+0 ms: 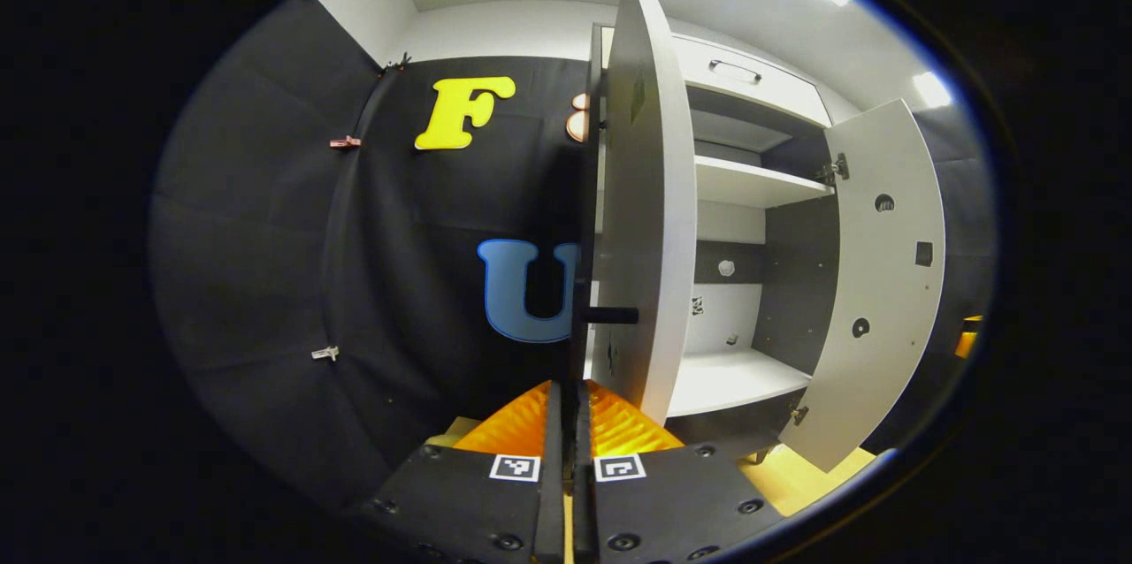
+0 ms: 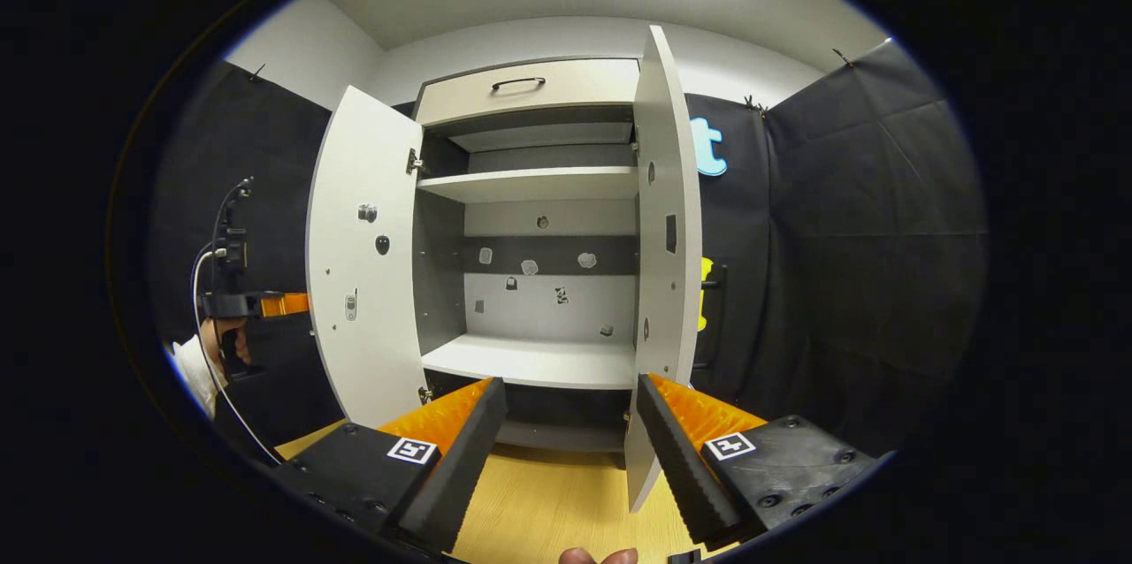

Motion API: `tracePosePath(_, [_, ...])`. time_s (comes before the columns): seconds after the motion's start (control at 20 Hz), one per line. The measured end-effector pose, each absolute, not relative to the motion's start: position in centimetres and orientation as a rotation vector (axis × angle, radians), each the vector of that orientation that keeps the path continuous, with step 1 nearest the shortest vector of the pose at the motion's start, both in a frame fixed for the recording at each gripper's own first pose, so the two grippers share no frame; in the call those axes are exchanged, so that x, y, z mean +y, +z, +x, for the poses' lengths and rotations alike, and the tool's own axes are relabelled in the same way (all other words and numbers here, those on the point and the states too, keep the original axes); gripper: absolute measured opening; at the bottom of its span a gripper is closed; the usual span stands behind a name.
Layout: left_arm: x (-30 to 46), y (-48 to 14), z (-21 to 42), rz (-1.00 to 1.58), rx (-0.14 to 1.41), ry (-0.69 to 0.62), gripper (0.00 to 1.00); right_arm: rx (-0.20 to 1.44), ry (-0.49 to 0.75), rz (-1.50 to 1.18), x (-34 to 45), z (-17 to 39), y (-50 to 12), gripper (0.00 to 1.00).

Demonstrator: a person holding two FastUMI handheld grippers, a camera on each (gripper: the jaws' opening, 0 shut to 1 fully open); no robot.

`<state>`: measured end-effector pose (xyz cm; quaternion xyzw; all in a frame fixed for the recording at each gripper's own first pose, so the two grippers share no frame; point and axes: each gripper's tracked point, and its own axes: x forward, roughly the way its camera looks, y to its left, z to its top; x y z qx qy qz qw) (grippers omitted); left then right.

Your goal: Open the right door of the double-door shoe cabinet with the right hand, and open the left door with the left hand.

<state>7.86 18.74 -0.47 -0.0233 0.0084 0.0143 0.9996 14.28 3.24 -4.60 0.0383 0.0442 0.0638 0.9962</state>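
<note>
The shoe cabinet (image 2: 531, 193) stands with both doors swung wide. In the left gripper view the left door (image 1: 646, 193) is seen nearly edge-on, with its long dark handle (image 1: 584, 281) running down between my fingers. My left gripper (image 1: 568, 387) is shut on that handle. In the right gripper view the same gripper (image 2: 256, 305) and a hand (image 2: 217, 343) sit behind the left door (image 2: 363, 263). My right gripper (image 2: 570, 387) is open and grips nothing. The right door (image 2: 663, 237) stands just beyond its right finger, handle (image 2: 712, 308) on the far side.
A closed drawer (image 2: 531, 87) tops the cabinet, with white shelves (image 2: 531, 184) and a dark back panel inside. A wooden floor (image 2: 548, 502) lies in front. Black cloth walls close in on both sides. The right door (image 1: 884, 281) juts out at the right of the left gripper view.
</note>
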Motion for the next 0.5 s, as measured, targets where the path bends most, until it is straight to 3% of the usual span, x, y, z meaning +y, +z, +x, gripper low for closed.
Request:
tracePosePath(0.3, [17.9,1.5,3.4,-0.048,-0.022,0.088,0.13,0.090,0.132,0.089,3.4,14.3,-4.6,0.94])
tracePosePath(0.5, [16.7,2.2,0.9,-0.040,-0.035,0.103,0.58,0.081,0.130,0.083,3.3,14.5,-4.4,0.94])
